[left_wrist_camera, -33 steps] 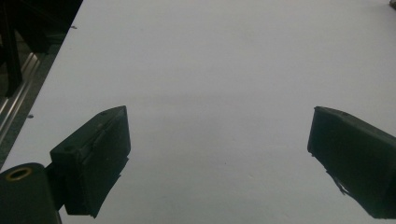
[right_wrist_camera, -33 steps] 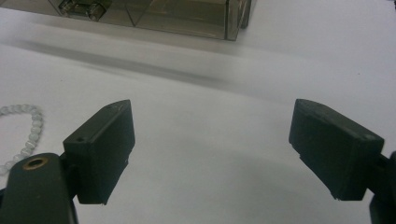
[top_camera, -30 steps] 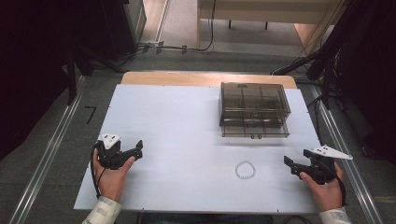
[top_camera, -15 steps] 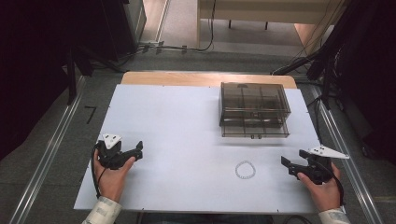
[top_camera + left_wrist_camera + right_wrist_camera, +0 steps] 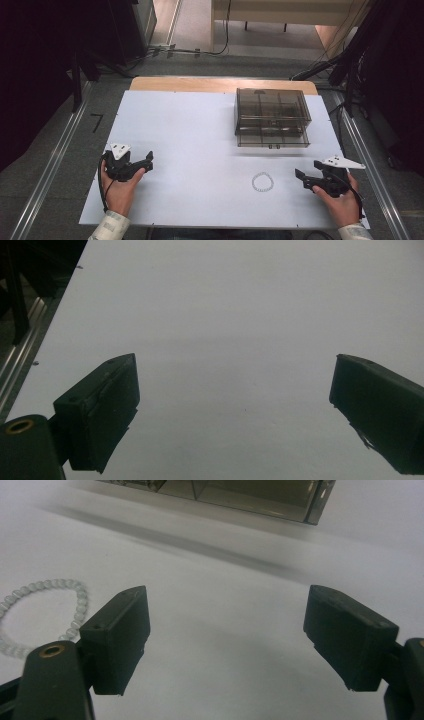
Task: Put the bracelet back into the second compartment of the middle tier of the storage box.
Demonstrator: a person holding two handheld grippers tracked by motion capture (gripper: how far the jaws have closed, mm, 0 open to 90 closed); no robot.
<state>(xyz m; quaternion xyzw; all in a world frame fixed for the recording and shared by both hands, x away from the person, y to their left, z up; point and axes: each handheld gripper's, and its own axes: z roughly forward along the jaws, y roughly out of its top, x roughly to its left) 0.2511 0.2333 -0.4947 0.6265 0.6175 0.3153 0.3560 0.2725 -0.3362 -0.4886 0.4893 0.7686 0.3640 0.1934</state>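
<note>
Meanwhile, both claws gape wide over the white tabletop [image 5: 200,150], gripping nothing.

Right claw [image 5: 306,181] hovers low, near a white bead bracelet [image 5: 262,182] lying flat just to its left, not touching it; a smoky clear drawer box [image 5: 271,118] stands farther back. Left claw [image 5: 146,162] sits well apart at the tabletop's left, jaws spread over bare surface.

- The left hand [image 5: 120,192] comes in from the bottom edge, its cuff pale, and grips the left gripper [image 5: 148,161] from beneath.
- The left gripper's jaws are spread wide and hold nothing.
- The right hand [image 5: 342,205] holds the right gripper [image 5: 301,178] low, pointing inward.
- The right gripper's jaws gape wide too, with nothing between them.
</note>
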